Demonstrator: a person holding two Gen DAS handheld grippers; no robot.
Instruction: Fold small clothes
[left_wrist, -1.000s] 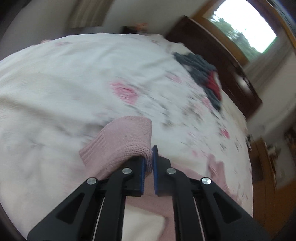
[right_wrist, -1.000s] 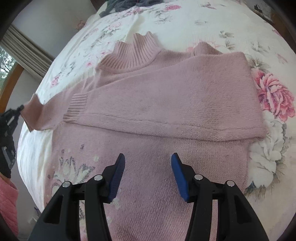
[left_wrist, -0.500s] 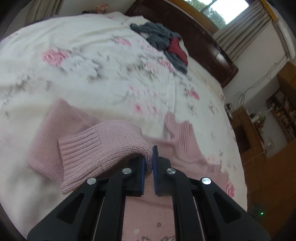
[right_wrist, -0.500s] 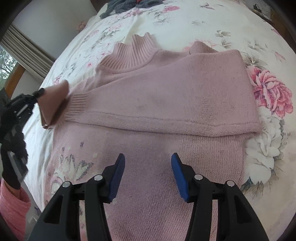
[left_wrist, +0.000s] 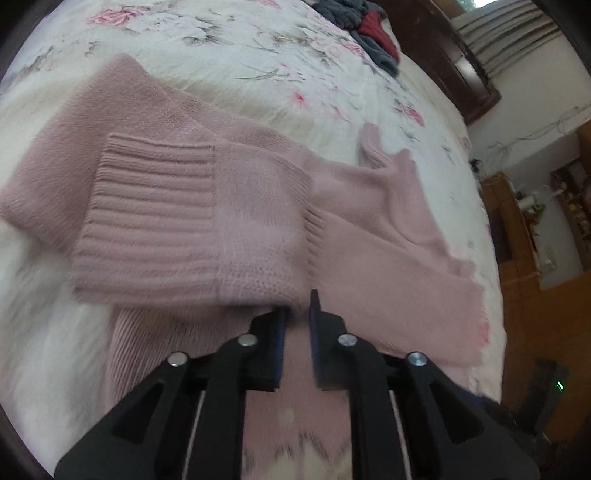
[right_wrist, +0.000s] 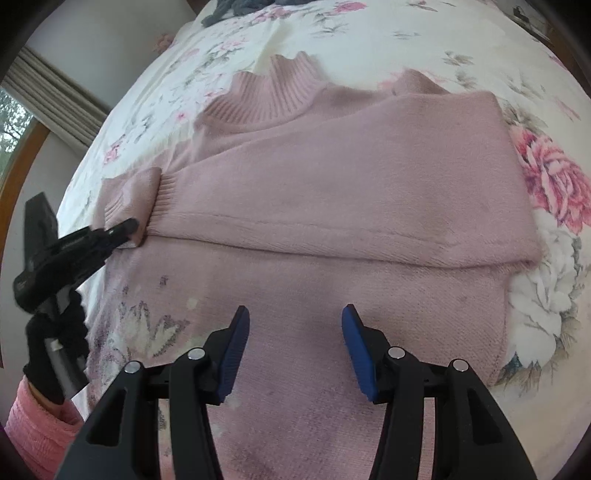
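A pink knit sweater (right_wrist: 332, 177) lies flat on the floral bedspread (right_wrist: 546, 295), collar (right_wrist: 269, 96) toward the far side. Its one sleeve is folded across the chest. My left gripper (left_wrist: 297, 314) is shut on the other sleeve (left_wrist: 155, 221) and holds its ribbed cuff doubled back over the sweater's left edge. From the right wrist view, the left gripper (right_wrist: 129, 225) sits at that cuff (right_wrist: 129, 195). My right gripper (right_wrist: 295, 328) hovers open above the sweater's lower body, with nothing between its fingers.
A heap of dark grey and red clothes (left_wrist: 354, 22) lies near the dark wooden headboard (left_wrist: 443, 55). Wooden furniture (left_wrist: 517, 221) stands beyond the bed's right side. A black-gloved hand (right_wrist: 48, 350) with a pink sleeve (right_wrist: 37, 424) holds the left gripper.
My left gripper has carried the sleeve cuff inward from the bed's left side and lowered it onto the sweater's edge. The right gripper has stayed still and open.
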